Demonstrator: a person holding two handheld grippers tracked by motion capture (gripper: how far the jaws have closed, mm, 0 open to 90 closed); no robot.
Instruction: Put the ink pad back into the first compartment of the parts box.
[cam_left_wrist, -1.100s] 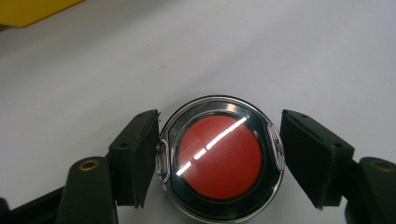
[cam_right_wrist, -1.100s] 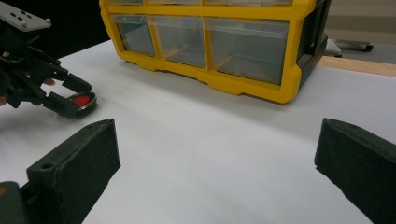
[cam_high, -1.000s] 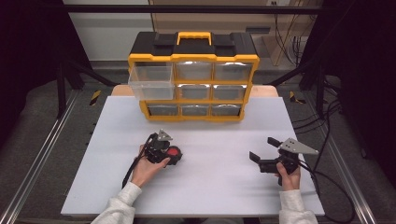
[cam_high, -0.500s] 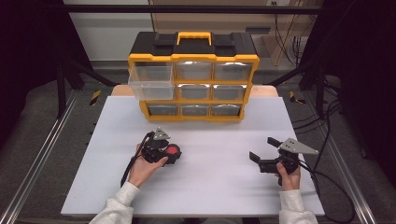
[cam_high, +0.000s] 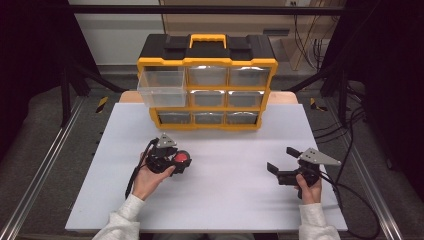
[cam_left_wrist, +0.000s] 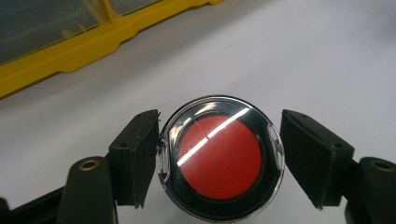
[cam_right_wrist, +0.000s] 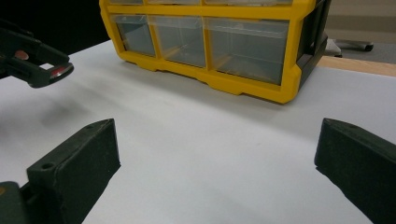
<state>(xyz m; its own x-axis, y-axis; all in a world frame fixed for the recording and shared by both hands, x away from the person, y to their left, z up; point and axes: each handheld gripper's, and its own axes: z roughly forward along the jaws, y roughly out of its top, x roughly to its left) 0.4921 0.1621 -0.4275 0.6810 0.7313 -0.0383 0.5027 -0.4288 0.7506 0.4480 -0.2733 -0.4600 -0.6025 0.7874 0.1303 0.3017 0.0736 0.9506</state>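
Red disc: a round case (cam_left_wrist: 219, 158) with a red face, a black ring and a clear shiny cover sits between the jaws of the left gripper (cam_high: 172, 161), held off the white table (cam_high: 225, 200).
Left gripper: clenched on the round case; in the left gripper view the left pad presses its rim, while the right pad looks just beside the rim (contact on that side is hard to judge).
Right gripper: released, its jaws (cam_high: 284, 162) standing wide apart with nothing between them, low over the table at the person's right.
Case relative to the tongs: midway between the left gripper's two pads, face toward that camera; well apart from the right gripper, which sees it far off at its upper left (cam_right_wrist: 58, 71).
Organiser: a yellow and black drawer cabinet (cam_high: 207, 82) stands at the far middle of the table, with three rows of three clear drawers.
Open drawer: the top left drawer (cam_high: 162, 87) is pulled out toward the person; through its clear walls no contents can be made out.
Other drawers: pushed in; their contents cannot be told.
Edges: the cabinet's yellow base (cam_left_wrist: 70, 56) lies near the held case, up and to the left in the left gripper view.
Open room: bare white surface spreads between the two grippers and in front of the cabinet.
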